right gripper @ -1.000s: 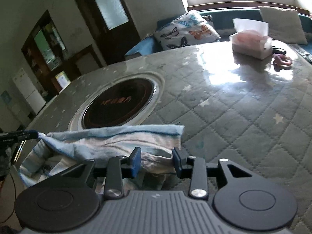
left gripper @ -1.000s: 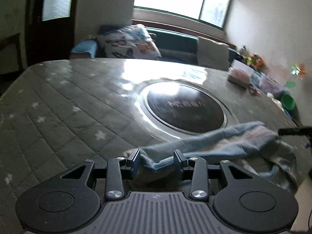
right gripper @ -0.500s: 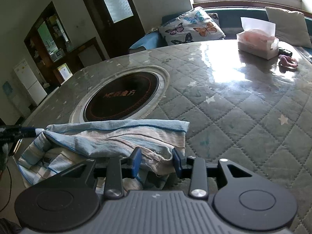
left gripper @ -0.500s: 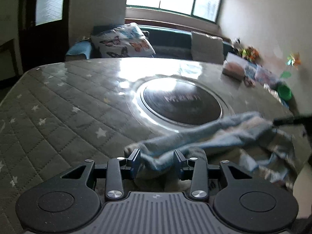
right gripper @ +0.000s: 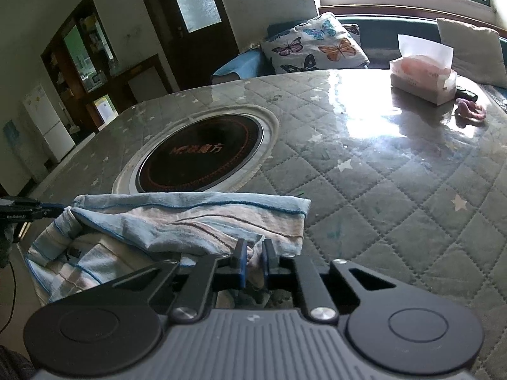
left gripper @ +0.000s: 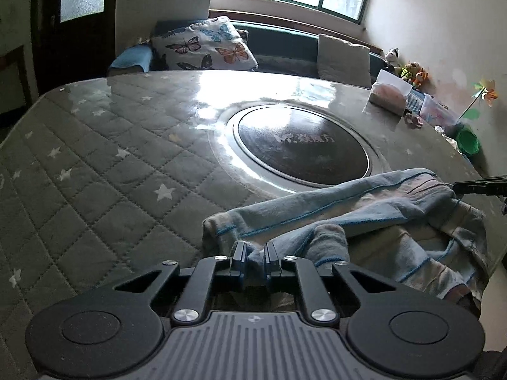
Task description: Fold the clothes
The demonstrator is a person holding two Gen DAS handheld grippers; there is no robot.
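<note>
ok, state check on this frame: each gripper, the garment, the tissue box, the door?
left gripper: jaws closing, fold of cloth pinched between them
right gripper: jaws closing, cloth edge pinched between them
blue striped garment: crumpled, partly folded over, near table edge
tissue box: tissue sticking up
door: shut

A light blue garment with pale pink bands and darker blue seam lines lies rumpled at the near edge of the quilted, star-patterned table, just near of the round dark cooktop. Its far edge is folded into a fairly straight line; the near part sags in loose folds over the table edge. A bunch of cloth is pinched at each near end
</note>
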